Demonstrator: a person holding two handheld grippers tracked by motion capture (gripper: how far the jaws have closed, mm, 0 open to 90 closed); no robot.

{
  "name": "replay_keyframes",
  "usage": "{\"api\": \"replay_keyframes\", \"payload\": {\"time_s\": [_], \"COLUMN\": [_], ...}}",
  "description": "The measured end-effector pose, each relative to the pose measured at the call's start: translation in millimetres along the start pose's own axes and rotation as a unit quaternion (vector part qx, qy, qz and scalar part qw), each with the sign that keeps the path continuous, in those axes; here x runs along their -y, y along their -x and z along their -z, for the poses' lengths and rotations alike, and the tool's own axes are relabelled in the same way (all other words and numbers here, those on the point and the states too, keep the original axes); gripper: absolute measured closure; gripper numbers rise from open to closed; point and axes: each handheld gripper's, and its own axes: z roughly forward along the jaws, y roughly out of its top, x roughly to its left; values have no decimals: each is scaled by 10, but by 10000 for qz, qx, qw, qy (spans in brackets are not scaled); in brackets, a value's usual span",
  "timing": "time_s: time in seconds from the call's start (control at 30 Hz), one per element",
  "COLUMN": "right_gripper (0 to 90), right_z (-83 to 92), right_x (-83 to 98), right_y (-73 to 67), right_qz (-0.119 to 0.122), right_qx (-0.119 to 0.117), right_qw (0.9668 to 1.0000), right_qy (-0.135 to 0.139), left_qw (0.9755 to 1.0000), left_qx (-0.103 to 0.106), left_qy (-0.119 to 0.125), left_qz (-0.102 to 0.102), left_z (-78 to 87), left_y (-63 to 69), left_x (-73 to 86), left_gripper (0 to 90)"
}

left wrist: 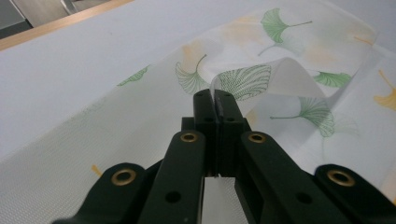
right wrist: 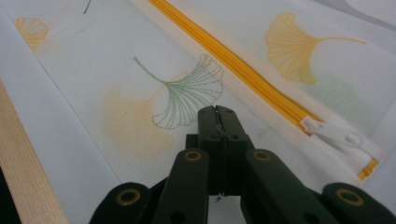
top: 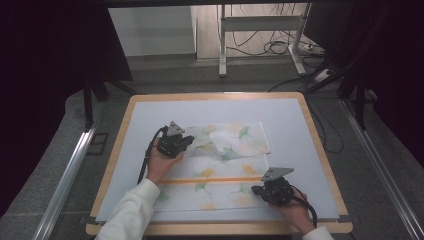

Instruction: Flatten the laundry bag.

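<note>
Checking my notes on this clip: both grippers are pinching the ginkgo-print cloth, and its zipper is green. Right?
Not quite: the zipper is orange, as the right gripper view shows, with a white pull. The rest holds: the left gripper and the right gripper are each shut on the ginkgo-print cloth.

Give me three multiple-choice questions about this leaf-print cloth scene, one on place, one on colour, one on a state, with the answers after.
1. Where is the white zipper pull on the white leaf-print fabric cover?
A. at the end near the right gripper
B. mid-zipper
C. at the end near the left gripper

2. What colour is the zipper?
A. green
B. orange-yellow
C. black

3. How are the left gripper's jaws?
A. wide open
B. shut on nothing
C. shut on a fabric fold

Answers: 1 A, the right gripper view shows the pull at the zipper's end beside its jaws. 2 B, an orange line crosses the fabric. 3 C, the left gripper view shows fabric pinched between the jaws.
</note>
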Motion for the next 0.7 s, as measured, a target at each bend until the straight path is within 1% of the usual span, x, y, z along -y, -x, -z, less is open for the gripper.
{"api": "replay_keyframes", "payload": {"time_s": [0.13,0.27,0.47,0.6,0.7], "right_gripper": [893,892,893,892,893], "right_z": [0,-1,-1,-1,-2], "right_x": [1,1,4,6,6], "right_y": [3,7,15,19,26], "right_qz": [-1,10,-61,-61,-52], "right_qx": [-7,-15,-47,-64,-85], "right_qw": [10000,10000,10000,10000,9999], "right_qy": [6,10,16,21,29], "left_qw": [10000,9999,9998,9995,9993], "left_qx": [-38,-91,-173,-160,-207], "left_qy": [-41,-26,-77,-46,-116], "left_qz": [-18,88,92,258,300], "left_z": [-26,-37,-51,-91,-143], "left_y": [-59,-177,-335,-438,-519], "left_x": [-36,-110,-192,-221,-235], "left_gripper": [900,900,900,900,900]}}
